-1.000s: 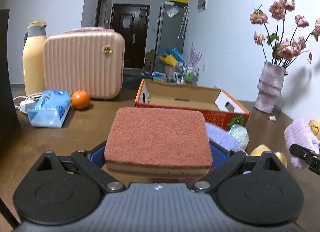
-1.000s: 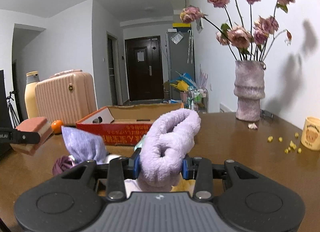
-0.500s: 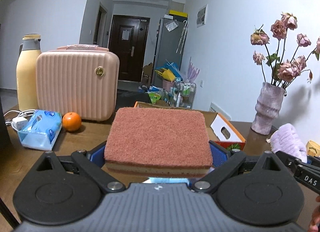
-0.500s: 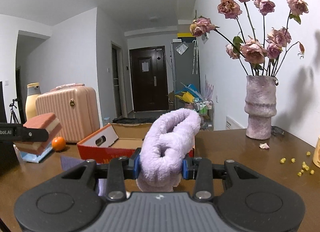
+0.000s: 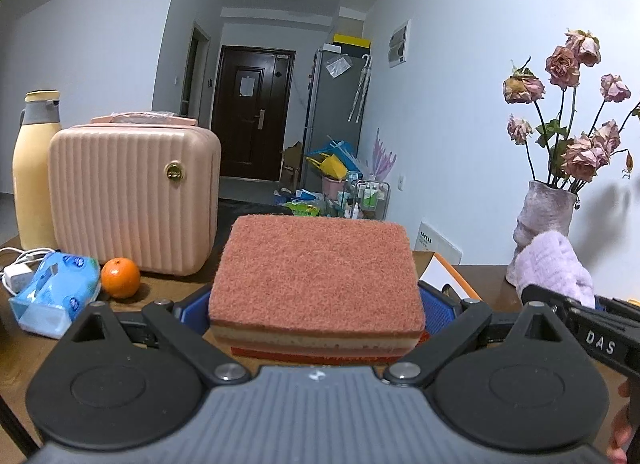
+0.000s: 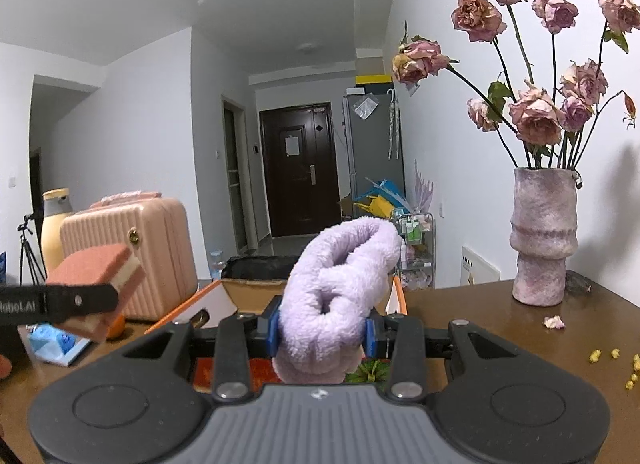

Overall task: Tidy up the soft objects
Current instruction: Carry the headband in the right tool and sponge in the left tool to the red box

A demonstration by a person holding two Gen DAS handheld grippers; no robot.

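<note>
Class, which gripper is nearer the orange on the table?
Left. The left gripper, holding the sponge, is just right of the orange; the right gripper, holding the purple sock, is farther right.

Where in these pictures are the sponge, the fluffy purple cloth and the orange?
sponge (image 5: 316, 268), left wrist view, on its rough reddish top face.
fluffy purple cloth (image 6: 336, 288), right wrist view, on its folded middle.
orange (image 5: 120, 278), left wrist view, on its front skin.
</note>
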